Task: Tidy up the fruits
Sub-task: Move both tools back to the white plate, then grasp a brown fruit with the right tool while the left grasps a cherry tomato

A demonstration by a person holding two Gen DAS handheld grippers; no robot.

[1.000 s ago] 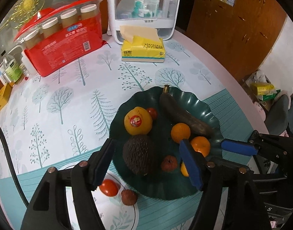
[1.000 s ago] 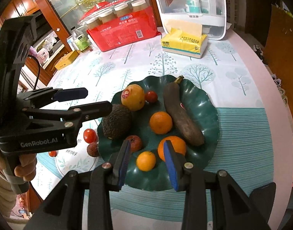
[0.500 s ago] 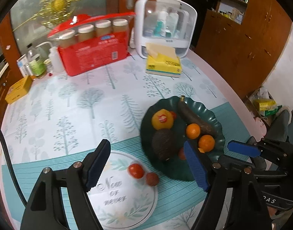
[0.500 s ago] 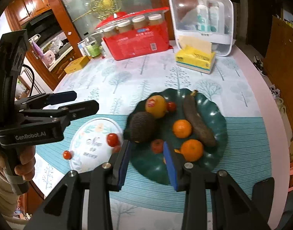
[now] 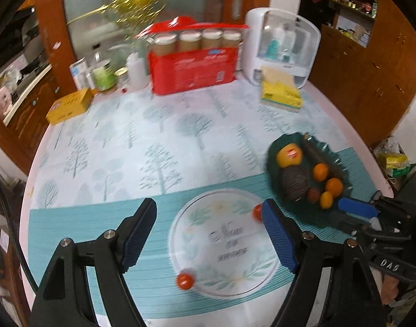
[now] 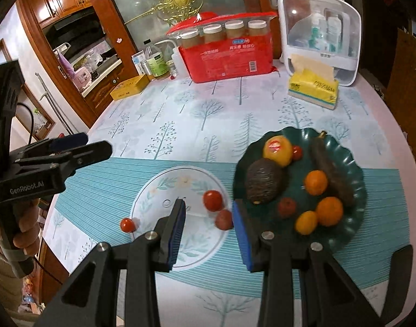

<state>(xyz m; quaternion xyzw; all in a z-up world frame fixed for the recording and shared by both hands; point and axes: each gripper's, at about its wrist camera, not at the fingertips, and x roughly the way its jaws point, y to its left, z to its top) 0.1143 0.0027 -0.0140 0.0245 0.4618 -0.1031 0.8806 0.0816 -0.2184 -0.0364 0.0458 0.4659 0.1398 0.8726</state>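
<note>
A dark green plate holds a yellow fruit with a sticker, an avocado, a dark banana, oranges and small red fruits. To its left is a white printed plate with a tomato and a brownish fruit on it. A cherry tomato lies on the cloth at its left rim. My right gripper hovers over the white plate, jaws a little apart and empty. My left gripper is wide open and empty above the white plate.
At the table's far side stand a red pack of jars, a white storage box, a yellow tissue pack, a yellow box and bottles. The round table's edge runs close on the right. A hand holds the left gripper's grip.
Both grippers have drawn back and left from the green plate, so the white plate now lies under them. The left jaws have spread wider. No fruit has moved.
</note>
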